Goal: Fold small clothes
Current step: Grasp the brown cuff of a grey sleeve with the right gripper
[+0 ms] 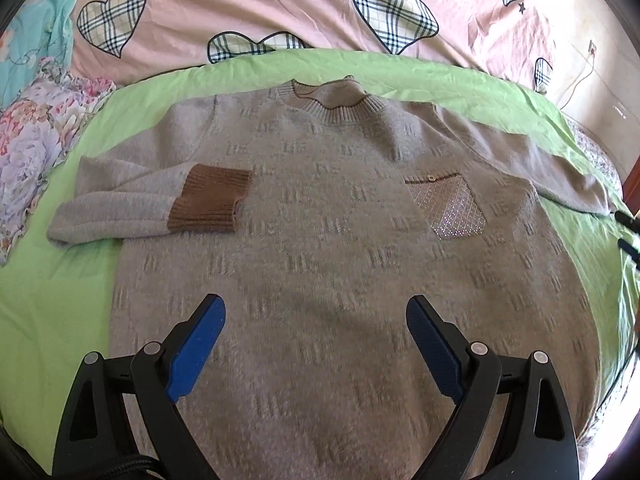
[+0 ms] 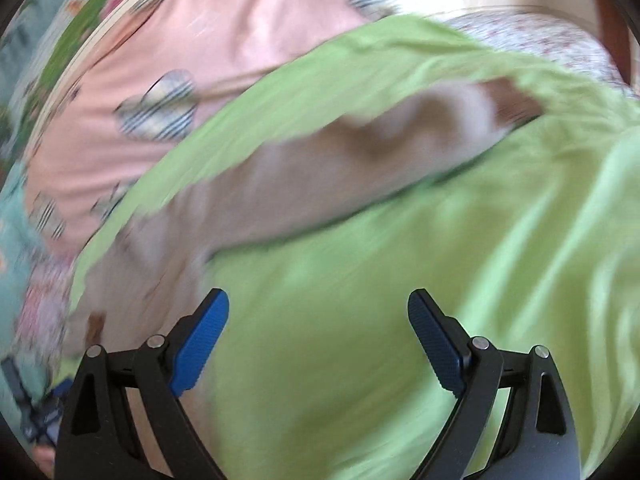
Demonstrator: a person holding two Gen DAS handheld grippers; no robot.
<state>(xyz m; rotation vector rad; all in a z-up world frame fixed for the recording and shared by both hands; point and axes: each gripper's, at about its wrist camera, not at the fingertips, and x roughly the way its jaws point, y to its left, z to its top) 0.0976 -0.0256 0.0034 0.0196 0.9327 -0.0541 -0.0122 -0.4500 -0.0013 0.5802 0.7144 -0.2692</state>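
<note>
A grey-beige sweater (image 1: 320,240) lies flat, front up, on a green sheet (image 1: 60,280), collar (image 1: 328,100) at the far side. Its left sleeve is folded inward, with the brown cuff (image 1: 212,200) resting on the chest. The right sleeve (image 1: 560,176) stretches out to the right. A sparkly pocket (image 1: 444,204) sits on the right chest. My left gripper (image 1: 316,308) is open and empty above the sweater's lower body. My right gripper (image 2: 318,308) is open and empty over the green sheet (image 2: 440,260), below the outstretched sleeve (image 2: 340,168) with its brown cuff (image 2: 508,100). That view is blurred.
A pink duvet with plaid hearts (image 1: 260,12) lies behind the green sheet. A floral cloth (image 1: 36,136) is at the left. A wall with a cable and a wooden edge (image 1: 632,176) are at the right. The right gripper's tips (image 1: 628,232) show at the left wrist view's right edge.
</note>
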